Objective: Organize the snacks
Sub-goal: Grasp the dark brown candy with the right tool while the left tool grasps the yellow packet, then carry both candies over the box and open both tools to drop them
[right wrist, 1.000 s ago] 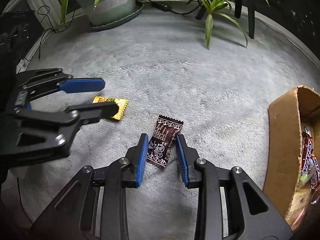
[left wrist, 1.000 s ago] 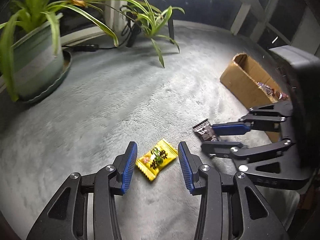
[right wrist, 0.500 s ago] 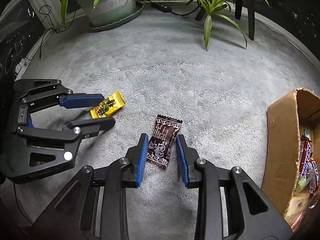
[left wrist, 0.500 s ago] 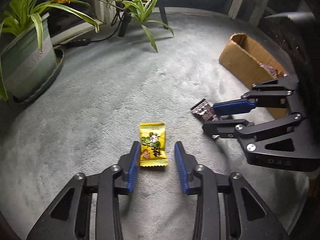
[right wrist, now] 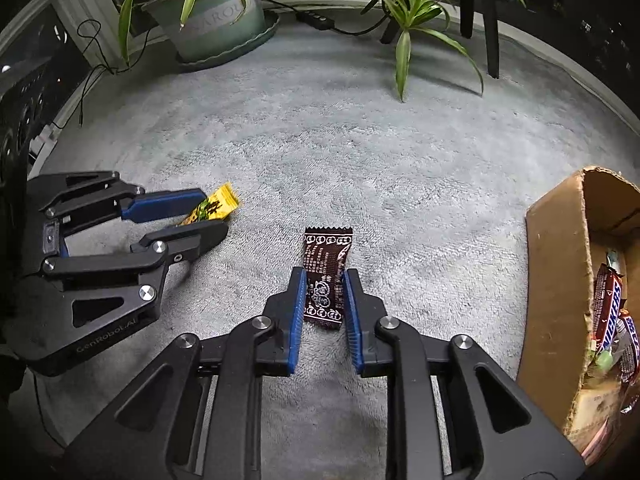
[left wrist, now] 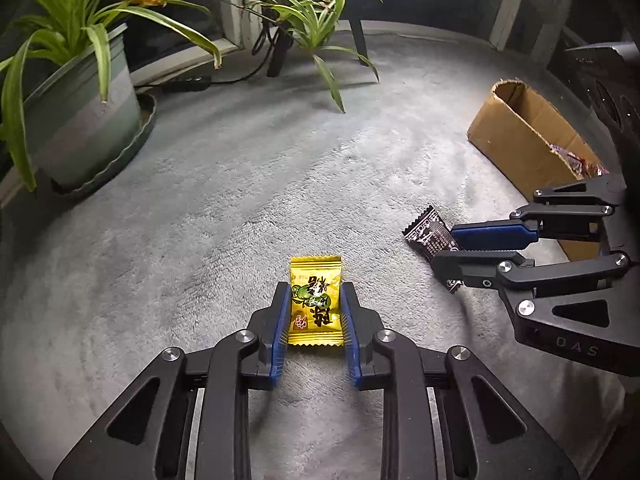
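Yellow candy packet (left wrist: 316,300) lies on the grey carpet (left wrist: 248,208), left gripper (left wrist: 314,312) just clamped on its sides; right gripper (right wrist: 324,300) has just pinched the brown packet (right wrist: 326,272). Slick, crinkly wrappers could slip free while carried to the cardboard box (right wrist: 560,264) at far right.

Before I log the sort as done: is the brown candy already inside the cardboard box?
No, the brown candy lies on the grey carpet, outside the cardboard box.
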Demonstrator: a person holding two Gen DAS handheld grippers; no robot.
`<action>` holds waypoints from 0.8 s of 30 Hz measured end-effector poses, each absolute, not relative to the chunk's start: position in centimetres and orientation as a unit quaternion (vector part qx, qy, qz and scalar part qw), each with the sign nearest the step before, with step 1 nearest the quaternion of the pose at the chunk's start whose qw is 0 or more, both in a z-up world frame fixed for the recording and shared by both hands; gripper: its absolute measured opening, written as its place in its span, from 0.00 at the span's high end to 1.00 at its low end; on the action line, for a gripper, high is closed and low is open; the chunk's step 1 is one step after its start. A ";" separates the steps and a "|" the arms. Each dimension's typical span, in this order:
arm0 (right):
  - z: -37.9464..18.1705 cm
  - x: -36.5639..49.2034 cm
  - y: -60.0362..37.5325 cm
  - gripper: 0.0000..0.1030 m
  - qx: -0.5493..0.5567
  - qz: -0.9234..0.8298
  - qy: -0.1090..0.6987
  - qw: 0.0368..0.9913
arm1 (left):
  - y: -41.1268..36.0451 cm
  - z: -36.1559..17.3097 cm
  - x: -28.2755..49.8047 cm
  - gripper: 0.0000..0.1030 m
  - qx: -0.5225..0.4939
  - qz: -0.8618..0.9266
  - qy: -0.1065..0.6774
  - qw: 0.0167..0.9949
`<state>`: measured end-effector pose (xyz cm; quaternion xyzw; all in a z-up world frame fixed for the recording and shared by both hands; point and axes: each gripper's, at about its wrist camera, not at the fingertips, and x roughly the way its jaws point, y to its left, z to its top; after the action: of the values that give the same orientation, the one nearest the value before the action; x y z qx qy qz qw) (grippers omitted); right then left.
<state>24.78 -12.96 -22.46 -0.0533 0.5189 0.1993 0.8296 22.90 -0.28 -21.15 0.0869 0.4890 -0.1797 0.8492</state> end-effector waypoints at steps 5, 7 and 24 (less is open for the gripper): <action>-22.3 24.7 -13.1 0.84 -0.057 0.201 0.517 0.830 | -0.2 -20.8 22.5 0.78 0.078 -0.180 0.488 0.851; -22.4 24.7 -12.9 0.84 -0.059 0.205 0.516 0.830 | -0.3 -21.1 22.6 0.78 0.080 -0.180 0.493 0.847; -22.5 25.3 -11.1 0.83 -0.097 0.215 0.512 0.826 | 0.6 -20.5 21.9 0.78 0.051 -0.168 0.480 0.860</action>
<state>25.27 -11.12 -22.53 -0.0969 0.5123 0.2153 0.8257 21.88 0.64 -20.48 0.0512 0.4798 -0.1675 0.8597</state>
